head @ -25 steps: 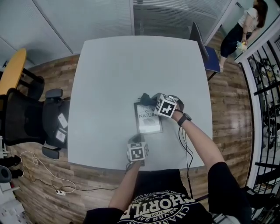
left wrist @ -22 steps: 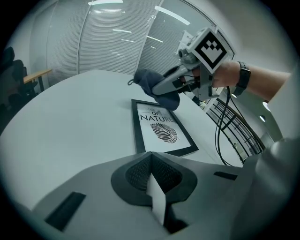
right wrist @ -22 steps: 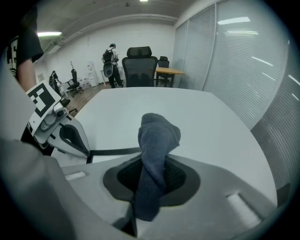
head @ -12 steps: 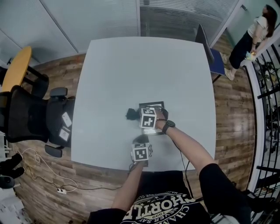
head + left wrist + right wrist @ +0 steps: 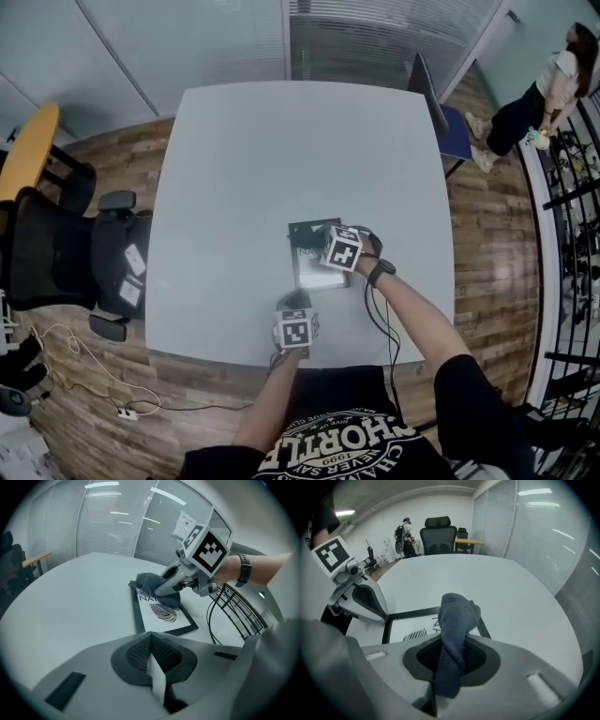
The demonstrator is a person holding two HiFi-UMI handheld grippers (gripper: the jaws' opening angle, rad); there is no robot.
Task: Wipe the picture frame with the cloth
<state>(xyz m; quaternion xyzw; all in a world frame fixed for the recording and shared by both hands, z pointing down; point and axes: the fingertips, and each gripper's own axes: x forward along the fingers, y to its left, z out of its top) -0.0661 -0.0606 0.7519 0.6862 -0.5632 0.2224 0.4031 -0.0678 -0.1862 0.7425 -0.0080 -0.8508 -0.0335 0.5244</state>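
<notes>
The black picture frame (image 5: 315,272) with a leaf print lies flat on the white table (image 5: 234,169), near its front edge. My right gripper (image 5: 317,247) is shut on a dark grey cloth (image 5: 457,616), whose bunched end rests on the far part of the picture frame (image 5: 161,616). In the left gripper view the cloth (image 5: 154,585) covers the print's top letters. My left gripper (image 5: 295,300) stands at the frame's near edge, jaws shut with nothing seen between them. In the right gripper view the left gripper (image 5: 370,599) stands by the frame's (image 5: 410,625) corner.
A black office chair (image 5: 47,248) and an orange desk (image 5: 28,150) stand left of the table. A blue chair (image 5: 455,127) sits at the far right corner. A person (image 5: 539,89) stands beyond it. A black cable (image 5: 389,319) hangs from my right arm.
My right gripper swept the cloth leftward across the frame's top, then came back to the right over the print. The left gripper stayed at the frame's near edge.
</notes>
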